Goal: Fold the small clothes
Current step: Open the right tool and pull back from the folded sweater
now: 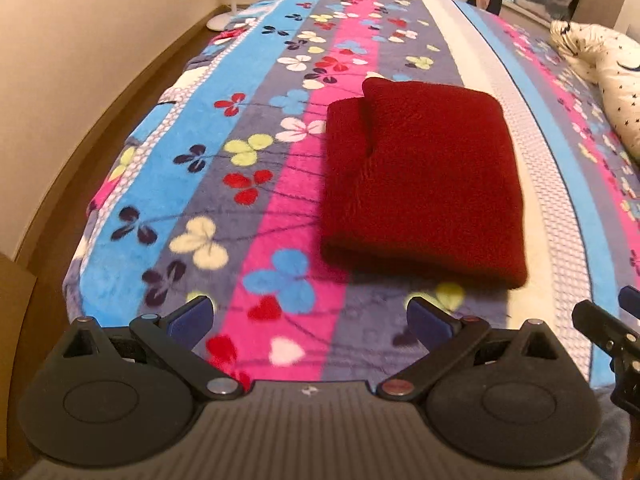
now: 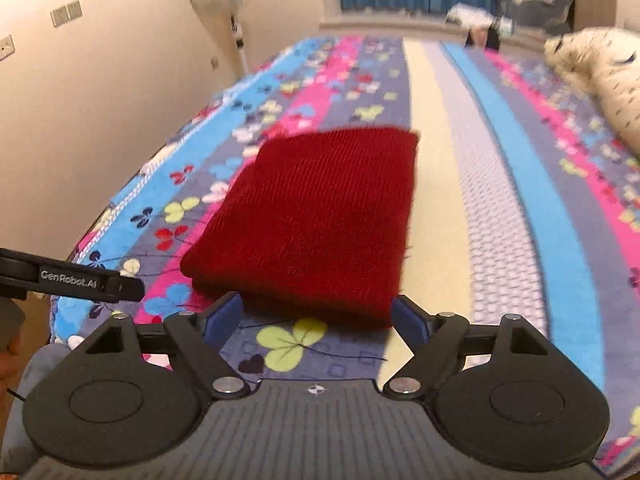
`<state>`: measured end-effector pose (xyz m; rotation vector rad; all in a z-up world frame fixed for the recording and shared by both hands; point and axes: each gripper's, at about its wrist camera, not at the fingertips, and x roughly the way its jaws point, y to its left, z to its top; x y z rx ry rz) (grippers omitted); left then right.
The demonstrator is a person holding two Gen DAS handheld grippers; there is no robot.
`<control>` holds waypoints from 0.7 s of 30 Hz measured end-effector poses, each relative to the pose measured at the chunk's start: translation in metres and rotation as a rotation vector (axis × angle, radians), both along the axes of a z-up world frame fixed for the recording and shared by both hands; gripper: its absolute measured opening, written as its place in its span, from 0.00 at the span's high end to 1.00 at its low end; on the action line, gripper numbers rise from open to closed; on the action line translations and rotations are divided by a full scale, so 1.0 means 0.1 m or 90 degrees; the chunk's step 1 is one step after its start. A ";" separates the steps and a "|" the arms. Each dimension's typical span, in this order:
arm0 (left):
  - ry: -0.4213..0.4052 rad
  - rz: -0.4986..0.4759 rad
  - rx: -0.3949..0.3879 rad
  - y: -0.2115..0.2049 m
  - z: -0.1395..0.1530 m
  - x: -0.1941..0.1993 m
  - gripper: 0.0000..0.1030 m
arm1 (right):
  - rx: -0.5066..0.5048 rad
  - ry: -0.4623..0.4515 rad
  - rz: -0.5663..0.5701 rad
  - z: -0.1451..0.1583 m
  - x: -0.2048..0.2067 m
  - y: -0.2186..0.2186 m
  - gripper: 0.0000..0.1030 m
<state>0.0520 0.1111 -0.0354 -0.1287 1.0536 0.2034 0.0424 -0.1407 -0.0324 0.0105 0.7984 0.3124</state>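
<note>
Partly blurred red knit [image 2: 312, 220], far edge smeared

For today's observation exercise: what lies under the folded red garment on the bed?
The red garment rests on the flowered striped blanket, across its pink, grey and cream stripes. The blanket beneath it is covered, and so are the garment's inner layers.

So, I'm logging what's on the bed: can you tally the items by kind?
Folded red garment: 1
Cream patterned bedding bundle: 1
Floral striped blanket underneath: 1
Total: 3
</note>
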 end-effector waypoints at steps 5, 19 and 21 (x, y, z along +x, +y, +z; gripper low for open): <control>-0.017 -0.003 -0.003 -0.12 0.16 -0.30 0.00 | 0.000 -0.026 -0.033 0.17 -0.38 -0.16 0.19; -0.059 -0.031 0.000 -0.28 0.39 -0.59 0.00 | 0.002 -0.041 -0.028 0.29 -0.71 -0.13 0.19; -0.055 -0.034 0.004 -0.30 0.37 -0.56 0.00 | -0.001 -0.041 -0.022 0.28 -0.71 -0.13 0.18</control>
